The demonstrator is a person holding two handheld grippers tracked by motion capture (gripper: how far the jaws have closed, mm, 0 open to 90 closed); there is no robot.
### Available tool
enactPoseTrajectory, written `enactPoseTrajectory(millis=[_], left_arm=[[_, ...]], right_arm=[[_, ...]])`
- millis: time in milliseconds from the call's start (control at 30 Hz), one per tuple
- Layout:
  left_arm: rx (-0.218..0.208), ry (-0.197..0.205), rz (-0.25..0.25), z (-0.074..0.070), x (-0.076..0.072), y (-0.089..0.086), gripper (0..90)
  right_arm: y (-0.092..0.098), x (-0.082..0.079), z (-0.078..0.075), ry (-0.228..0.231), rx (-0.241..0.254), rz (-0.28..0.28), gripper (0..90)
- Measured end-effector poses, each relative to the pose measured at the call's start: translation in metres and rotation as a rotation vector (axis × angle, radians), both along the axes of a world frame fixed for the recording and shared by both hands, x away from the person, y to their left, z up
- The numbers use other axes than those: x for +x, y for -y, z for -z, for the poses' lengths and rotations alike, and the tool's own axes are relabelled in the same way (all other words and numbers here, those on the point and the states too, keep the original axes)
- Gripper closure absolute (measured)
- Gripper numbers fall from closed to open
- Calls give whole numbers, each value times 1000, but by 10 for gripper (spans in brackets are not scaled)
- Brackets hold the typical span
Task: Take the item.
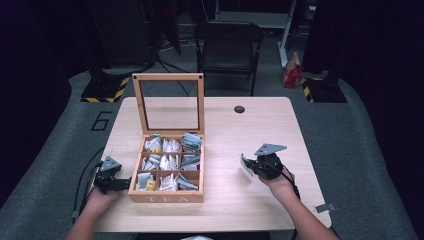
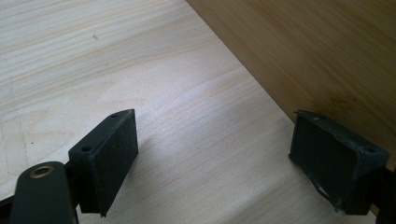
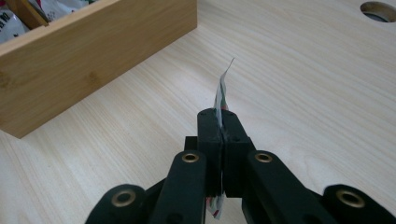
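Your right hand-held gripper (image 3: 220,122) pinches a thin, limp tea sachet (image 3: 222,91) edge-on above the counter (image 3: 303,93), right of the tea box (image 1: 167,192); grip its flat faces gently. Left hand-held gripper (image 2: 224,154) stands spread.

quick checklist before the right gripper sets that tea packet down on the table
1. Right gripper shut on the tea packet: ok, jaws pinch it edge-on.
2. Bare table under the packet: ok.
3. Packet apart from the tea box: ok, a gap shows in the high view.
4. Left gripper open beside the box's left wall: ok, nothing between its jaws.
5. Box lid upright, out of the way: ok.
6. Packet untorn: cannot tell.
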State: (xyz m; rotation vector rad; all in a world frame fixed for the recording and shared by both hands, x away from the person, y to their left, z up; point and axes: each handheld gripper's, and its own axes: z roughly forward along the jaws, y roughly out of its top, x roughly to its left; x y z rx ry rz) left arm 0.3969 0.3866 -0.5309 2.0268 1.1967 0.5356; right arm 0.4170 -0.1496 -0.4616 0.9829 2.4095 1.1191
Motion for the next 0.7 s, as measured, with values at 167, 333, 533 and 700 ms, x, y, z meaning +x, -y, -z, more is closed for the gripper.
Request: enactPoseTrajectory(millis=[167,333,533,700], left_arm=[[0,0,1,0,0,0,148],[0,0,0,0,0,0,148],[0,0,0,0,0,0,148],[0,0,1,0,0,0,149]], right_arm=[[-2,-2,8,-5,-14,5,888],[-3,-4,15,-13,-26,-7,887],[-9,-10,21,-8,-19,-16,879],[-15,-14,26,-25,-27,-39,873]])
